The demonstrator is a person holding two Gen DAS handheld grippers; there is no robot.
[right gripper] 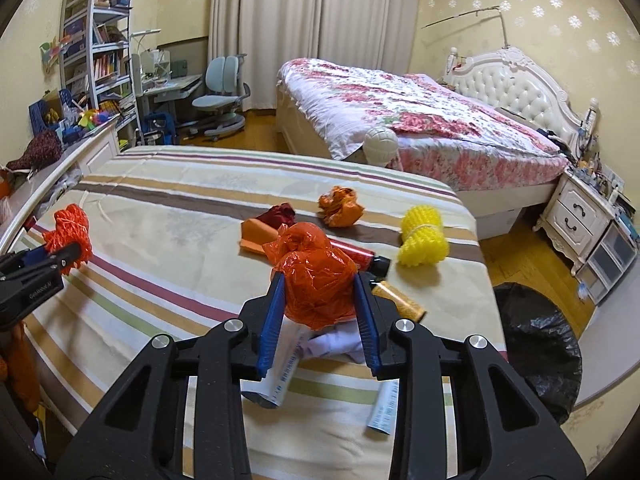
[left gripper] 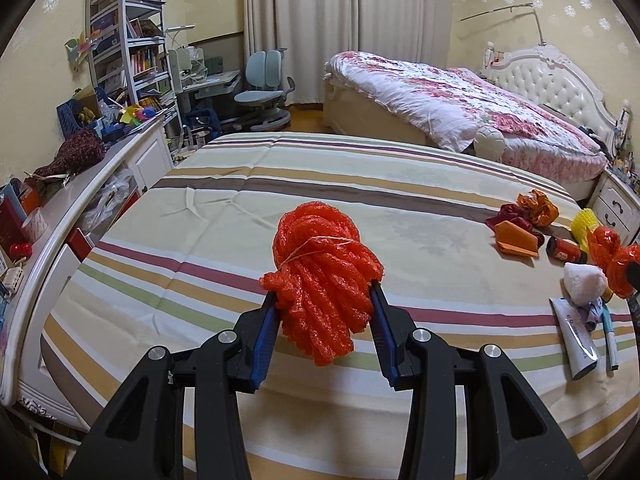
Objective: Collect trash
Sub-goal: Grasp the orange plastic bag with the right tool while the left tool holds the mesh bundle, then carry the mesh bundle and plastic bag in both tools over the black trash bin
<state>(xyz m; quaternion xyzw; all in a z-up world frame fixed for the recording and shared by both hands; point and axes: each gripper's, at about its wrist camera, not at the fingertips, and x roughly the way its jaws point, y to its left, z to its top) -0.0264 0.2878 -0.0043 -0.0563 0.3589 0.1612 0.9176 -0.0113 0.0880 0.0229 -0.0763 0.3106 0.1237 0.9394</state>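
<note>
My left gripper (left gripper: 325, 300) is shut on a red foam net bundle (left gripper: 320, 276) tied with string, held above the striped bed; it also shows at the left of the right wrist view (right gripper: 70, 236). My right gripper (right gripper: 320, 284) is shut on a crumpled orange plastic bag (right gripper: 316, 280), seen at the right edge of the left wrist view (left gripper: 612, 256). On the bed lie a yellow foam net (right gripper: 422, 236), an orange wrapper (right gripper: 340, 206), orange paper (right gripper: 254, 236), a red cylinder (right gripper: 360, 256), tubes (right gripper: 276, 376) and a white wad (left gripper: 584, 284).
A bin lined with a black bag (right gripper: 536, 344) stands on the floor right of the striped bed (right gripper: 160, 200). A white shelf ledge (left gripper: 80, 188) with clutter runs along the left. A floral bed (right gripper: 400, 112), nightstand (right gripper: 580, 216), desk chair (right gripper: 220, 92) stand beyond.
</note>
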